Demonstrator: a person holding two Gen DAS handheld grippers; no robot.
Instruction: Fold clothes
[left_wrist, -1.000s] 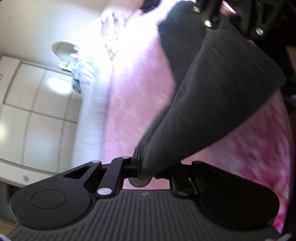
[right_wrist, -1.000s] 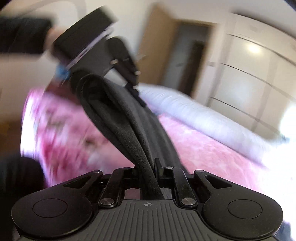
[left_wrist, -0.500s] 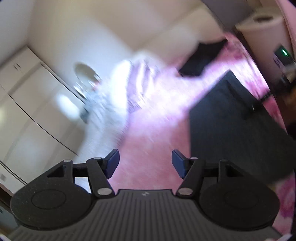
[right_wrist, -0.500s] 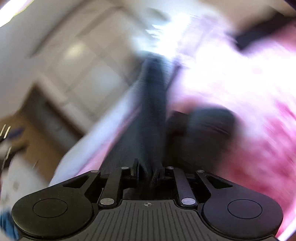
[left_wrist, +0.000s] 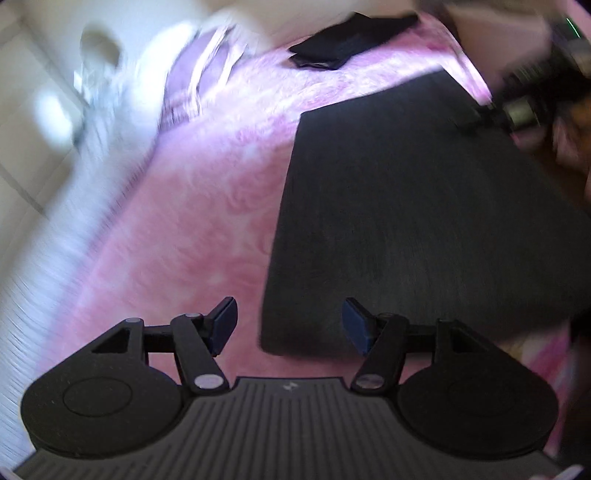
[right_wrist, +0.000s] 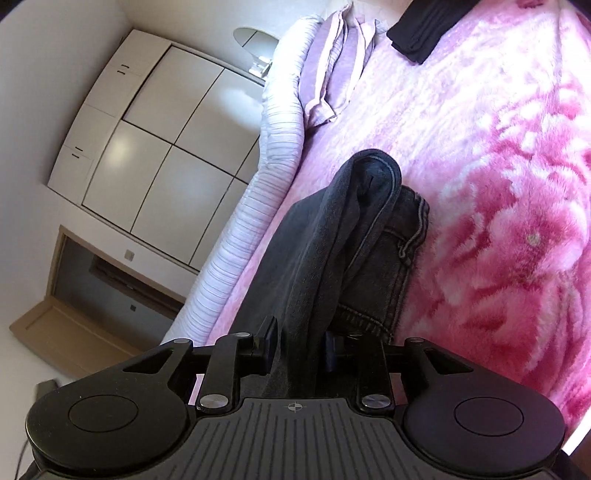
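Dark grey jeans (left_wrist: 417, 221) lie folded flat on the pink fleece bed cover (left_wrist: 207, 206). My left gripper (left_wrist: 288, 325) is open and empty, just above the near left corner of the jeans. My right gripper (right_wrist: 299, 349) is shut on a fold of the jeans (right_wrist: 354, 236), which bunches up from the jaws and drapes onto the bed. In the left wrist view the right gripper (left_wrist: 476, 118) shows blurred at the far right corner of the jeans.
A folded black garment (left_wrist: 347, 40) lies at the far end of the bed, also in the right wrist view (right_wrist: 421, 29). A lilac pillow (right_wrist: 332, 74) and white striped bedding (right_wrist: 255, 206) run along the left edge. A white wardrobe (right_wrist: 147, 140) stands beyond.
My left gripper let go of the jeans and opened. The jeans dropped from hanging between both grippers to lying flat on the bed. My right gripper kept its hold and swung down.
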